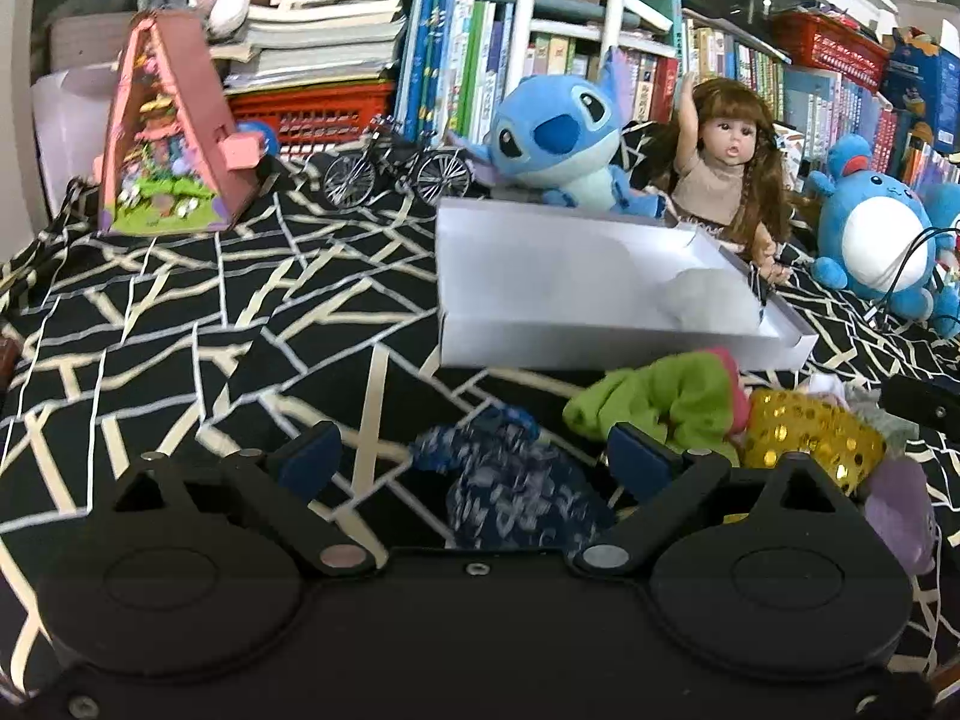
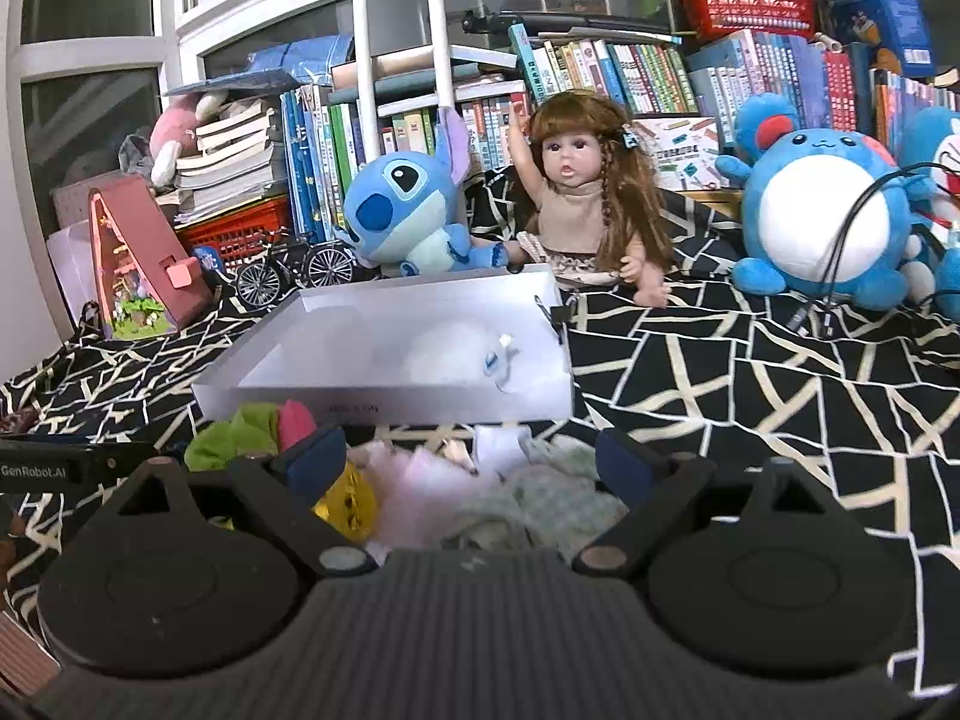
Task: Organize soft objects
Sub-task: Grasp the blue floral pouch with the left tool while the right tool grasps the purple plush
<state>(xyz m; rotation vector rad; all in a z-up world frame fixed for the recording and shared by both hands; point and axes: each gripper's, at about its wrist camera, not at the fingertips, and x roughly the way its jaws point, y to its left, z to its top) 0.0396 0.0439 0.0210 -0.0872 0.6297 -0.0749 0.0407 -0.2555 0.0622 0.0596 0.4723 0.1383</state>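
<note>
A pile of soft scrunchies lies on the black patterned cloth in front of a white box point(image 1: 480, 354) point(image 2: 384, 405). A white fluffy item point(image 1: 708, 300) point(image 2: 456, 348) lies inside the box. My left gripper point(image 1: 474, 456) is open, its jaws on either side of a dark blue patterned scrunchie point(image 1: 510, 486). Next to it lie a green scrunchie point(image 1: 660, 402) point(image 2: 234, 438), a gold sequin one point(image 1: 810, 438) point(image 2: 348, 498) and a purple one point(image 1: 900, 510). My right gripper point(image 2: 474, 456) is open over a pale pink piece point(image 2: 420, 480) and a pale green piece point(image 2: 552, 492).
Behind the box sit a blue Stitch plush point(image 1: 558, 138) point(image 2: 408, 210), a doll point(image 1: 732, 162) point(image 2: 588, 198), a round blue plush point(image 1: 876, 234) point(image 2: 828, 222), a small metal bicycle point(image 1: 396, 171) point(image 2: 294, 270) and a pink toy house point(image 1: 168, 126) point(image 2: 132, 258). Books fill the back. Black cables point(image 2: 840, 252) hang at the right.
</note>
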